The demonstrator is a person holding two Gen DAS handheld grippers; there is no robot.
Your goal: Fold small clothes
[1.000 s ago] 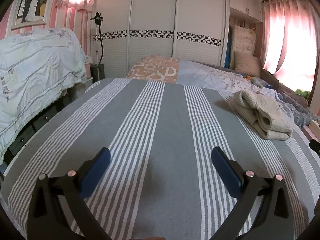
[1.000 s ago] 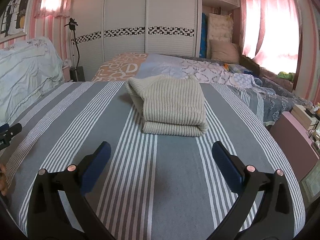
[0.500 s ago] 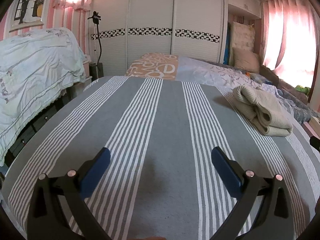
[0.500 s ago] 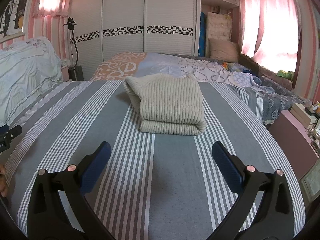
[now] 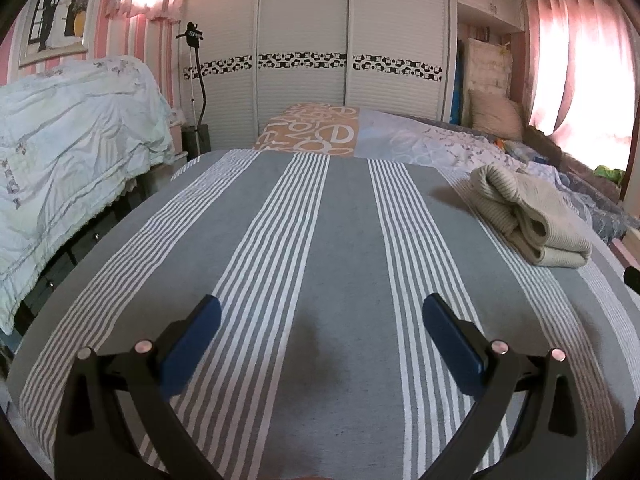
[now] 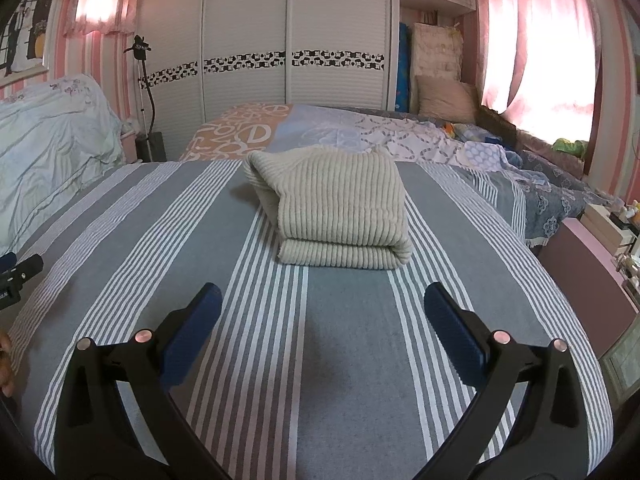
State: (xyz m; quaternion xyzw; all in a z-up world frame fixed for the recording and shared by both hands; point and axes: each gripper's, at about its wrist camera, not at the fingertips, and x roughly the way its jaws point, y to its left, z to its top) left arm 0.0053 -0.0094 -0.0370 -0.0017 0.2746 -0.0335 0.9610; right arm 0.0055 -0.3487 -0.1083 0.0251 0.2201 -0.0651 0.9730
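Both grippers have drawn back a little from the folded garment over the last second. Nearest, the left gripper (image 5: 320, 320) and the right gripper (image 6: 322, 318) hover over the striped bed cover (image 6: 344, 340), jaws wide and holding nothing. Beyond the right gripper, the cream ribbed sweater (image 6: 336, 216) lies folded toward the bed cover's far right edge. Farther back stands a white wardrobe (image 6: 288, 40).
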